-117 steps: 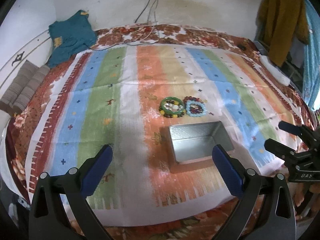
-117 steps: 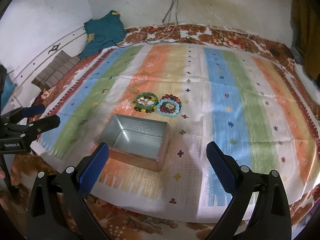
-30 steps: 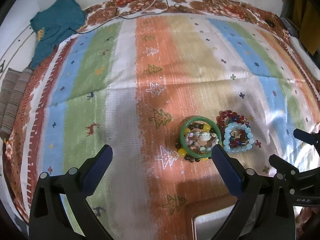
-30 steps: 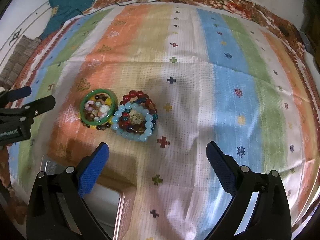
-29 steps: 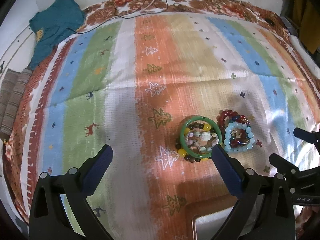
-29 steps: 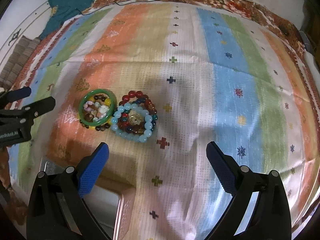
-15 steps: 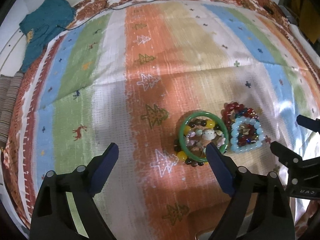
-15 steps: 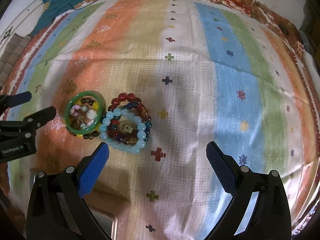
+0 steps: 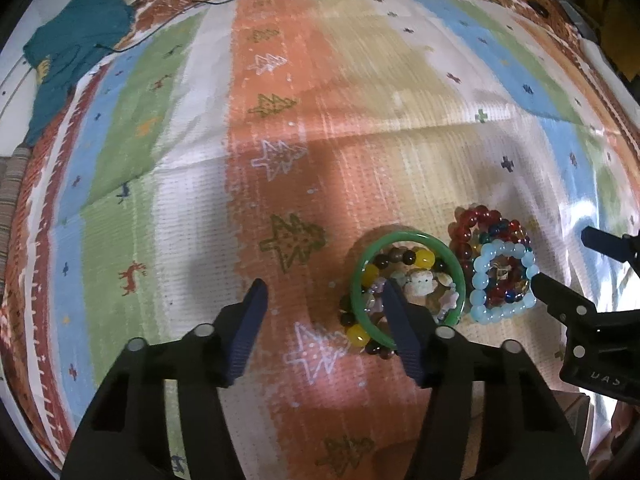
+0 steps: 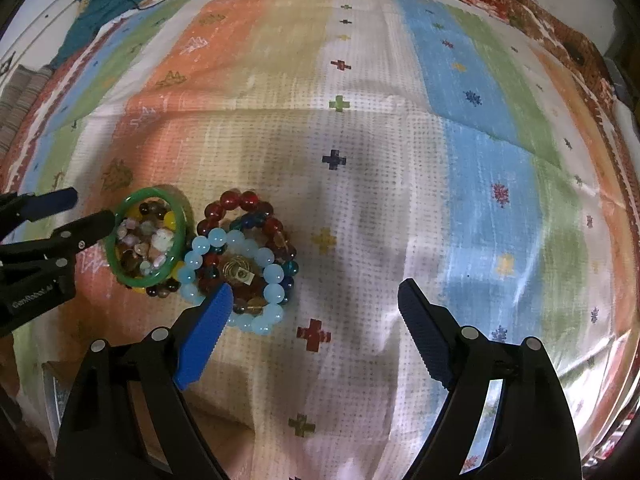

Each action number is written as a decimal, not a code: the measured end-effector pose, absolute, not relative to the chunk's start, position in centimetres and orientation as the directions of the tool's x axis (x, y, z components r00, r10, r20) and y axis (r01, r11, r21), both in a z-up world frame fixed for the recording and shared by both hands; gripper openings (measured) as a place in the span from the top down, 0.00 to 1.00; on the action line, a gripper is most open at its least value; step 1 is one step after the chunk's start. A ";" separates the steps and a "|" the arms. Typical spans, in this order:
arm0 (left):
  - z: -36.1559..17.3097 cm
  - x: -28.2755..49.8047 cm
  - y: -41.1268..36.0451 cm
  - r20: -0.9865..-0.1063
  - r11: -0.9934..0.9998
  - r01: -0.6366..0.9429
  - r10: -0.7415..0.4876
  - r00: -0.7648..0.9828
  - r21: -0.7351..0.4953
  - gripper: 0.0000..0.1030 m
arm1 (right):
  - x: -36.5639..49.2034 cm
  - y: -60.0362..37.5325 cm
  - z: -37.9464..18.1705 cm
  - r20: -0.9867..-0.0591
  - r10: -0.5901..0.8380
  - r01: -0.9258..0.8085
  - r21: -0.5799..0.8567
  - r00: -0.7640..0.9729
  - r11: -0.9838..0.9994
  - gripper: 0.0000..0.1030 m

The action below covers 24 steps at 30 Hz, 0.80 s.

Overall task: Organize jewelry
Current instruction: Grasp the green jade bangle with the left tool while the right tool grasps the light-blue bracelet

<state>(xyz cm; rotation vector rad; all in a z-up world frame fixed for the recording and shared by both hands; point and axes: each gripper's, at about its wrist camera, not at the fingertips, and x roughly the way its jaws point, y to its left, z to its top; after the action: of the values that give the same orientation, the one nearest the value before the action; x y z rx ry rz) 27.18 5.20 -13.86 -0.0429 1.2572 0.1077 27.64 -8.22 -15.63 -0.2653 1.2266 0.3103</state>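
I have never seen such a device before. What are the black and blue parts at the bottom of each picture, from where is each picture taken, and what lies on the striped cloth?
A person holds one hand-held gripper in each hand; no robot arm is present. Each gripper carries a fisheye camera looking forward along its two blue-padded fingers, so those fingers fill the bottom of its own picture.

In the left wrist view, the left gripper is open, one finger tip reaching over the green bangle. In the right wrist view, the right gripper is open, one finger beside the pale blue bead bracelet.

On the striped cloth lie two piles of bracelets: the bangle around mixed beads, and the pale blue bracelet over dark red beads. Neither gripper grips anything.
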 end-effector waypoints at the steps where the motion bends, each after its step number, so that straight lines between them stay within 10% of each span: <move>1: -14.1 27.3 5.1 -0.952 0.995 -0.098 0.058 0.300 0.030 0.53 | 27.7 -8.1 -15.8 -0.950 0.090 -0.374 -0.030 0.299 0.927 0.26; 14: -15.6 27.9 4.0 -0.958 0.998 -0.044 0.049 0.282 0.038 0.92 | 27.9 -7.6 -17.1 -0.959 0.113 -0.407 -0.002 0.260 0.913 0.70; 24: -14.8 27.6 3.7 -0.954 0.997 -0.062 0.069 0.293 0.054 0.94 | 27.5 -7.5 -17.1 -0.958 0.112 -0.424 -0.010 0.262 0.906 0.88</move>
<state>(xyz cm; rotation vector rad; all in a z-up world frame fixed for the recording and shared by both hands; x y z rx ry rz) 27.57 3.74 -14.75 0.0070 1.2703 0.0874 27.50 -7.47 -17.12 -0.2888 1.2575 0.3697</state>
